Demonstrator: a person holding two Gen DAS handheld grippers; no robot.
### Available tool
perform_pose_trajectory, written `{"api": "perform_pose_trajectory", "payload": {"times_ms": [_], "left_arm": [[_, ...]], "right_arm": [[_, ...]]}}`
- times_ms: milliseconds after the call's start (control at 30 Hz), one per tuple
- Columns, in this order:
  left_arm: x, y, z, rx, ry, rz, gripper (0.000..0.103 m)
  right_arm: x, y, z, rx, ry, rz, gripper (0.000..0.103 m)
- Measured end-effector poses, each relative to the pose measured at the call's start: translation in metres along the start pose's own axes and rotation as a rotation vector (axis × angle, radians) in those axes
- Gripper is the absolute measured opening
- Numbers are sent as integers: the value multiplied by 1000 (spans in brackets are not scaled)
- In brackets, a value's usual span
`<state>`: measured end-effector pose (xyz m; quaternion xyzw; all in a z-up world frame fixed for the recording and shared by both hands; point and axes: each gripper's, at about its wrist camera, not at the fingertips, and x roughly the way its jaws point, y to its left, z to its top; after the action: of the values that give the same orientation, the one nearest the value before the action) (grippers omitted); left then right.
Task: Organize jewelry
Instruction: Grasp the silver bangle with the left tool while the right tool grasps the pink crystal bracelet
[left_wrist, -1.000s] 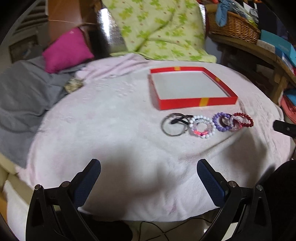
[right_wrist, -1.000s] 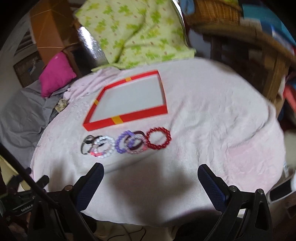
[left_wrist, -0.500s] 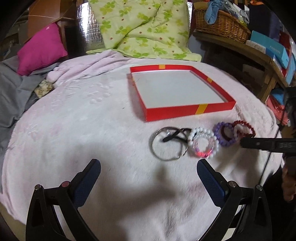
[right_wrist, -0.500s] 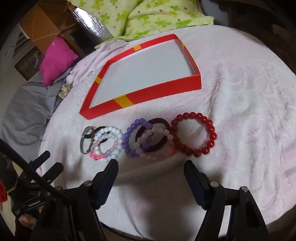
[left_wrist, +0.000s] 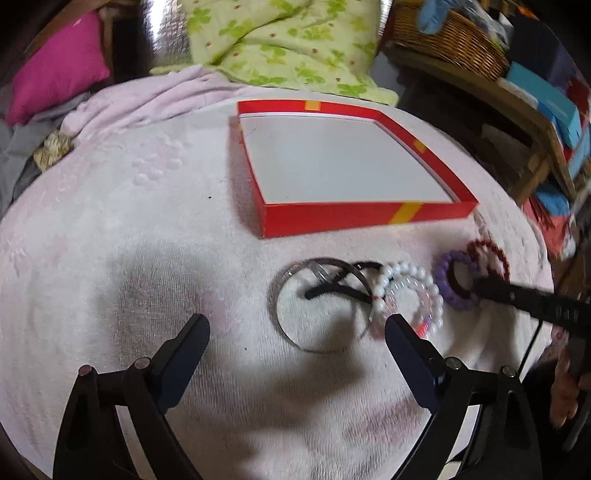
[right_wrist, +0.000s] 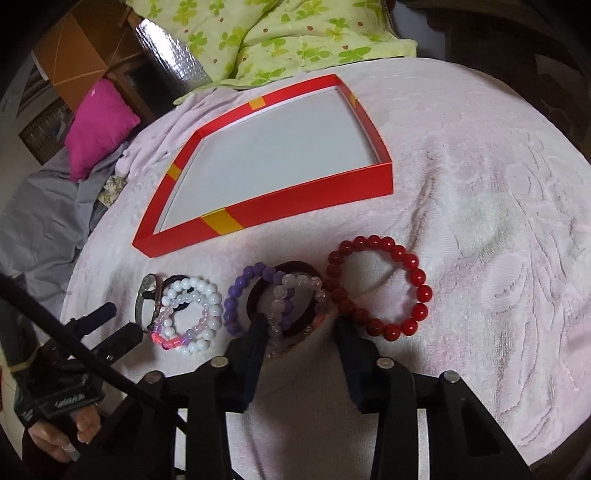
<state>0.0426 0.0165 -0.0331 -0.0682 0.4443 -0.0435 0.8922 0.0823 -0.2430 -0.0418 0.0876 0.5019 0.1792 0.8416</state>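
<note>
On a pink-blanketed tabletop, the right gripper has dropped and narrowed around the pale pink bracelet, not yet clenched; the left gripper waits open.

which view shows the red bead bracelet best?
Right wrist: the red bead bracelet lies whole, sharp and unobstructed on the pink blanket. Left wrist shows it small, blurred at the far right, partly hidden behind the right gripper.

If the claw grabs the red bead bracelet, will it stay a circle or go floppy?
The red bead bracelet would probably sag, since it looks like separate round beads on a string. Its glossy beads may slip. Lying flat on the fuzzy pink blanket, it likely won't roll.
</note>
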Motion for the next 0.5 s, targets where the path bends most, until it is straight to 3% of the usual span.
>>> {"api": "perform_pose_trajectory", "payload": {"times_ms": [267, 500], "left_arm": [[14, 2, 15, -42, -4, -64, 96], [23, -3, 17, -18, 14, -57, 96]], "right_arm": [[-1, 0, -2, -8, -18, -4, 38], [-2, 3, -4, -15, -32, -18, 37]]}}
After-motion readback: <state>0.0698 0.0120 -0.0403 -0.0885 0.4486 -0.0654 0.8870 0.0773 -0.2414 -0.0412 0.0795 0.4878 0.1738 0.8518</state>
